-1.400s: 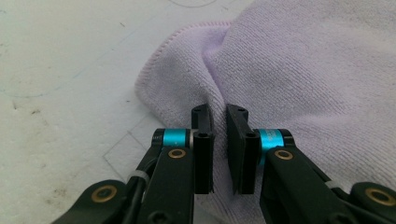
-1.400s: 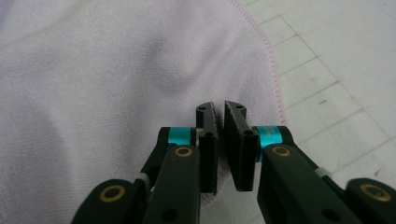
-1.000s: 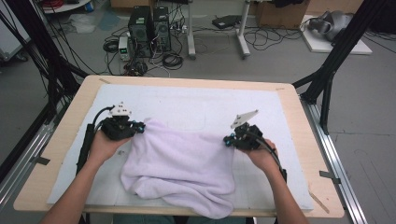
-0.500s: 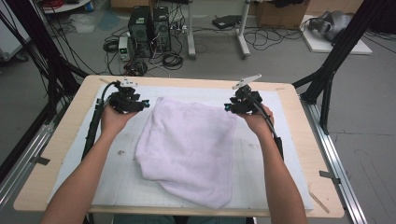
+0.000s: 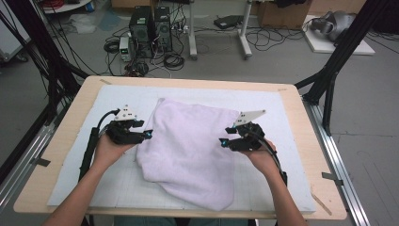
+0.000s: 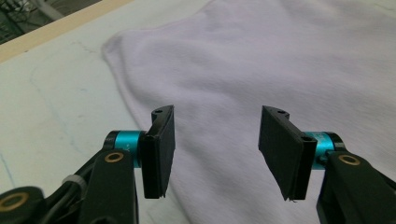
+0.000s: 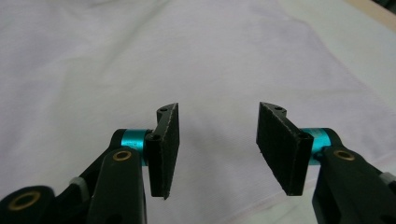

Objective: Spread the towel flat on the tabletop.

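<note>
The lilac towel (image 5: pixel 190 150) lies folded over and rumpled on the white mat in the middle of the counter (image 5: pixel 61 141), released. The left tool (image 5: pixel 143 135) and right tool (image 5: pixel 225 141), jaws just opened and empty, flank its side edges. Judging by its uneven edges, smoothing and at least one more fold remain.

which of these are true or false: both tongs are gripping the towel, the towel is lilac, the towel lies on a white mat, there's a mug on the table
1. Both tongs grip the towel: false. The left tongs and right tongs have just been opening, with nothing clamped between the jaws.
2. The towel is pale lilac: true.
3. The towel lies on a white mat: true.
4. A mug stands on the table: false. Just the mat and towel lie there.
</note>
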